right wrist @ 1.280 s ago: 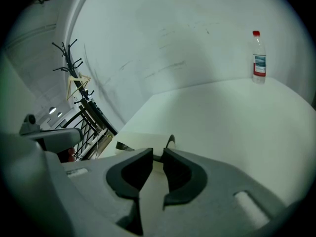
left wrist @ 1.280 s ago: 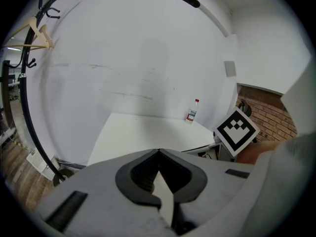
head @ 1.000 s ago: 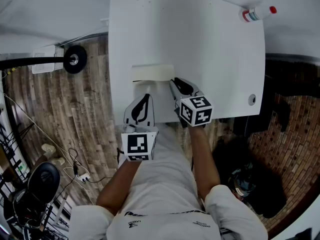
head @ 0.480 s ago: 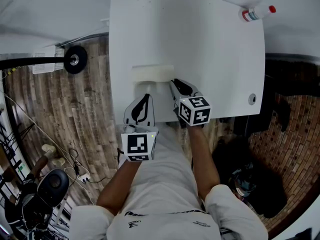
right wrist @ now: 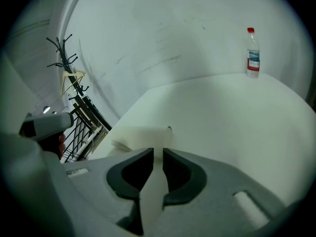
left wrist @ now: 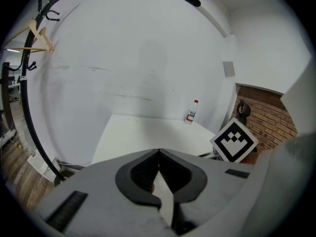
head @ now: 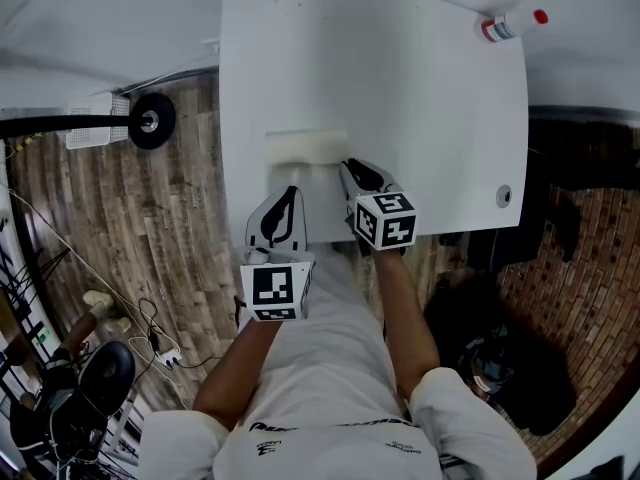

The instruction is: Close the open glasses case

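Glasses case (head: 307,148) sits open on the white tabletop (head: 420,98), close to the near edge and right in front of the person, with its cream lid standing up at the far side and the shallow base lying toward them. The left gripper (left wrist: 158,152) hangs over the near left part of the base with its jaws brought together at the tips and nothing held that I can make out. The right gripper (right wrist: 158,151) is at the case's right side, with its jaws almost together on a thin pale strip that looks to me like the case's edge.

From where I stand the case looks light, with stiff flat panels joined by a soft fold, so the lid should swing over with very little force. Being so light on a smooth top, it will likely skate away if pushed from one side only. I would pin the base with one gripper and take the lid by its free upper edge, near the middle, to fold it down evenly. Squeezing a panel hard could dent it.
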`<state>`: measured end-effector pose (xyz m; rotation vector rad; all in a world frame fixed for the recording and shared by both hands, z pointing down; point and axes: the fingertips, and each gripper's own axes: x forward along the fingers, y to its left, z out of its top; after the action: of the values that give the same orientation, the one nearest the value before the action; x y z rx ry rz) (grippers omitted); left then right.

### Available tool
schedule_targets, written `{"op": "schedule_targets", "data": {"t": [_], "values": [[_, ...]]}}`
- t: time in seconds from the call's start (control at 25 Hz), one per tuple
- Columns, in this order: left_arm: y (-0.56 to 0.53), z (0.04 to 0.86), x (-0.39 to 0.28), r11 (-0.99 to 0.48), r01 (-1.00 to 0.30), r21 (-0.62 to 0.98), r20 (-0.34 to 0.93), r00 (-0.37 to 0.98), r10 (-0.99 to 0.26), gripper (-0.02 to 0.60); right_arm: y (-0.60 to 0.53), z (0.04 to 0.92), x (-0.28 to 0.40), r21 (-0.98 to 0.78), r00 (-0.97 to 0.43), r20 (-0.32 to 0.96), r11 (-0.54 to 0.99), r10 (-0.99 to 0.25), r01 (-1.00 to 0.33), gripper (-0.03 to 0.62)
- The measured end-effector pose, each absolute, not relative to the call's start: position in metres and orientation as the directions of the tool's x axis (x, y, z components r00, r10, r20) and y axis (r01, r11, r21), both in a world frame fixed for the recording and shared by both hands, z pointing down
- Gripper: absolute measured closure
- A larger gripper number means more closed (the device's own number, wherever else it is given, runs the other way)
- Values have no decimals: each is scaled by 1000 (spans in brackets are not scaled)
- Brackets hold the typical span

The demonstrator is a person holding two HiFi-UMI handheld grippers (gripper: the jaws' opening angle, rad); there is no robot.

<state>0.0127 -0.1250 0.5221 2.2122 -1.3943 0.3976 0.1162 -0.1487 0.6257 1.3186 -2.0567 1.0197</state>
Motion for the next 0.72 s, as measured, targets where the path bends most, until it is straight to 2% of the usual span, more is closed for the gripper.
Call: {"op": "schedule_targets", "data": {"t": [0.48, 0.72], "values": [[-124, 483, 8, -364, -894, 261, 441, 446, -779, 583, -151, 564, 117, -302, -388, 661, 246, -642, -921, 539], [-122, 453, 5, -386, -885, 261, 402, 463, -790, 583, -146, 518, 106, -297, -405, 604, 277, -686, -914, 560]]}}
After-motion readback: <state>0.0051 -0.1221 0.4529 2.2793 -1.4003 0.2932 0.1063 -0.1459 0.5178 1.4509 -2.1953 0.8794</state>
